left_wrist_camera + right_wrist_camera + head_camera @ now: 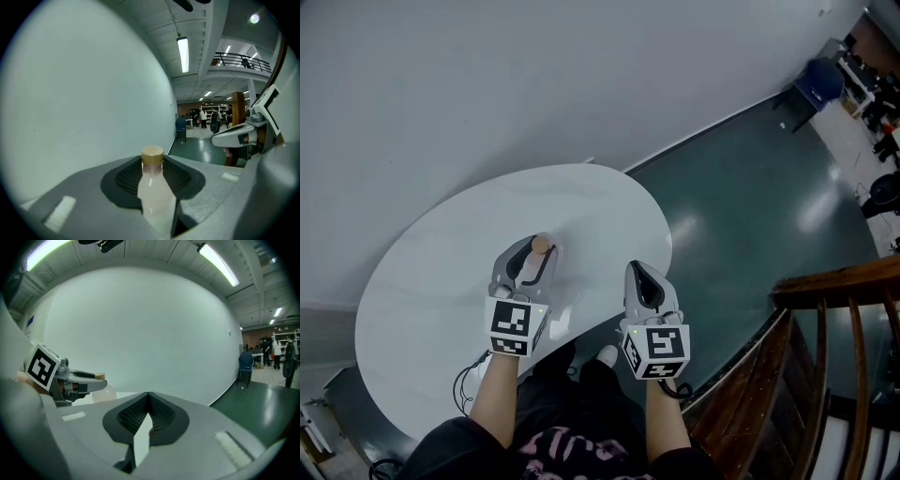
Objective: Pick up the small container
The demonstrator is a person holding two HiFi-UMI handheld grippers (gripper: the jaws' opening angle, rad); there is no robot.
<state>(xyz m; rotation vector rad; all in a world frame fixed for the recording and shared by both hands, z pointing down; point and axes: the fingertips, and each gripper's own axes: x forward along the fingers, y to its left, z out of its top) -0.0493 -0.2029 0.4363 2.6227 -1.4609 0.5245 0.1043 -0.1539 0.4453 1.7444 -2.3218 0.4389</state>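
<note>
The small container point(153, 190) is a pale bottle with a tan cap point(541, 246). It stands upright between the jaws of my left gripper point(152, 164), which is shut on its body. In the head view the left gripper point(531, 253) hovers over the near part of the white oval table point(441, 272). My right gripper point(640, 274) is at the table's near right edge, shut with nothing in it; its jaw tips meet point(148, 397). The right gripper view shows the left gripper point(70, 378) with the bottle point(103, 396) off to the left.
A white wall point(487, 84) runs behind the table. Dark green floor point(741, 187) lies to the right, with a blue chair point(818, 82) far off. A wooden railing point(834, 309) stands close at the right. The person's shoes point(607, 355) show below the table edge.
</note>
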